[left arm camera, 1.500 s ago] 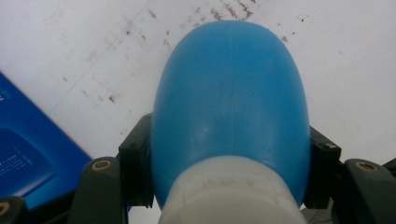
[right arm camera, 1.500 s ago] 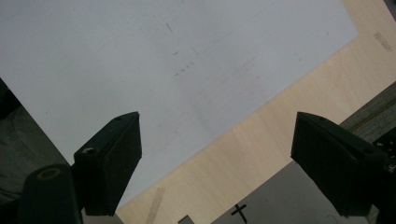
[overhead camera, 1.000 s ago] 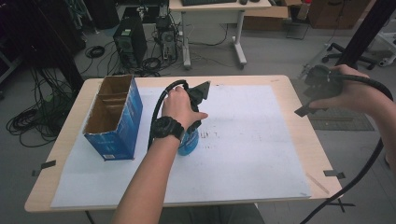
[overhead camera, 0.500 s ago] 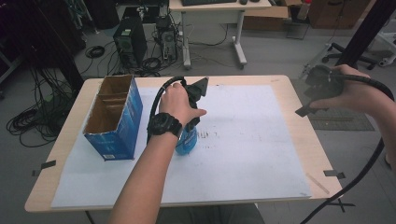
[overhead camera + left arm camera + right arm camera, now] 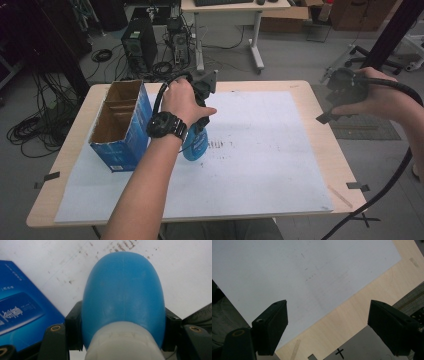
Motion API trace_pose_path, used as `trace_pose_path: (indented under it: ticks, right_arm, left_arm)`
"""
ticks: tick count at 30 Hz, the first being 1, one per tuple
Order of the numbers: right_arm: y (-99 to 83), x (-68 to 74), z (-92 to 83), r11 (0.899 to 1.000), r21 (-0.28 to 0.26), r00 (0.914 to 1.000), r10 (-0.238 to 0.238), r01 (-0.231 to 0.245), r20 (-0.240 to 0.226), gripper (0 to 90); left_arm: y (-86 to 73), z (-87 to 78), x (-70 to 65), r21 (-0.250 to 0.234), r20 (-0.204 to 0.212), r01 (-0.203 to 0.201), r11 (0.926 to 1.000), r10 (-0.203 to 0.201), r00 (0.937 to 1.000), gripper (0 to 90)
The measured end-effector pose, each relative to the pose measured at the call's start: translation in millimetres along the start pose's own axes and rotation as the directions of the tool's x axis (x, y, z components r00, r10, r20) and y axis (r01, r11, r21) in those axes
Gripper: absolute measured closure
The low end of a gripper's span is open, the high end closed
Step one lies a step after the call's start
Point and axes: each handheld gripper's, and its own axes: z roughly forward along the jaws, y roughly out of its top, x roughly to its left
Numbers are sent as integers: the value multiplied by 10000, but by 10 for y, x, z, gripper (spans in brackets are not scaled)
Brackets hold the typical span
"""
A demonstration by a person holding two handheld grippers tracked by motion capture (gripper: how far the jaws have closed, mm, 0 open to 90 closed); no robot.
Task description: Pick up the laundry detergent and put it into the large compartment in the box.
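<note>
A blue bottle (image 5: pixel 195 145) with a white neck hangs bottom-down beside the blue cardboard box (image 5: pixel 121 128). My left gripper (image 5: pixel 197 134) points down under the person's hand and is shut on it. In the left gripper view the black jaws press both sides of the blue bottle (image 5: pixel 123 295), just above its white neck, with the left gripper (image 5: pixel 122 323) over the marked white paper. My right gripper (image 5: pixel 336 106) is held off the table's right edge. The right gripper (image 5: pixel 327 325) has its jaws wide open with nothing between them.
The box is open at the top, with dividers inside, and stands at the left of the white paper sheet (image 5: pixel 265 155) that covers the wooden table (image 5: pixel 320 130); its blue side (image 5: pixel 20 315) lies close to the bottle. Desks, computers and cables stand on the floor beyond.
The left hand has lifted the blue bottle a little and drawn it slightly toward the far side. The right hand has stayed in place.
</note>
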Motion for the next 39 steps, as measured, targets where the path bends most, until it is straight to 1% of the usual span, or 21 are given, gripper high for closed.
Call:
trace_pose_path:
  ticks: [4, 5, 6, 7, 8, 16, 20, 22, 25, 29, 32, 33, 35, 39]
  right_arm:
    - [7, -3, 5, 10000, 13, 10000, 17, -17, -9, 164]
    - [7, -3, 5, 10000, 13, 10000, 17, -17, -9, 164]
    - [13, -5, 4, 10000, 27, 10000, -2, 2, 12, 164]
    - [13, -5, 4, 10000, 27, 10000, -2, 2, 12, 164]
    - [18, -6, 2, 10000, 18, 10000, 8, -8, 1, 164]
    - [32, -22, -1, 10000, 29, 10000, 2, -2, 4, 166]
    - [39, -26, -7, 10000, 16, 10000, 20, -20, -2, 164]
    - [41, -27, -10, 10000, 10, 10000, 13, -13, 16, 164]
    - [40, -29, -11, 10000, 24, 10000, 14, -14, 18, 164]
    - [40, -29, -15, 10000, 13, 10000, 4, -4, 22, 165]
    - [42, -27, -20, 10000, 8, 10000, -10, 10, 36, 165]
    - [42, -27, -20, 10000, 8, 10000, -10, 10, 36, 165]
    - [45, -24, -25, 10000, 11, 10000, -7, 7, 26, 165]
    - [48, -25, -27, 10000, 28, 10000, -22, 21, 34, 165]
  left_arm:
    - [-25, -98, 31, 0, 7, 72, 10000, -72, 10000, 378]
    - [-25, -98, 31, 0, 7, 72, 10000, -72, 10000, 378]
    - [-31, -146, 42, -44, -12, 97, 9999, -97, 10000, 378]
    - [-31, -146, 42, -44, -12, 97, 9999, -97, 10000, 378]
    - [-35, -186, 54, -32, -10, 123, 9999, -123, 9999, 378]
    - [-50, -384, 121, -200, 31, 269, 9994, -269, 9996, 378]
    - [-66, -486, 166, -277, 27, 372, 9989, -372, 9993, 378]
    - [-76, -536, 188, -356, 38, 499, 9981, -498, 9988, 378]
    - [-92, -609, 223, -354, -13, 557, 9978, -558, 9984, 378]
    - [-109, -669, 248, -364, -36, 640, 9973, -642, 9979, 378]
    - [-132, -744, 284, -386, 35, 850, 9956, -850, 9964, 379]
    - [-132, -744, 284, -386, 35, 850, 9956, -850, 9964, 379]
    - [-145, -783, 304, -450, 62, 1032, 9936, -1030, 9947, 379]
    - [-167, -839, 345, -501, 7, 1250, 9909, -1251, 9921, 379]
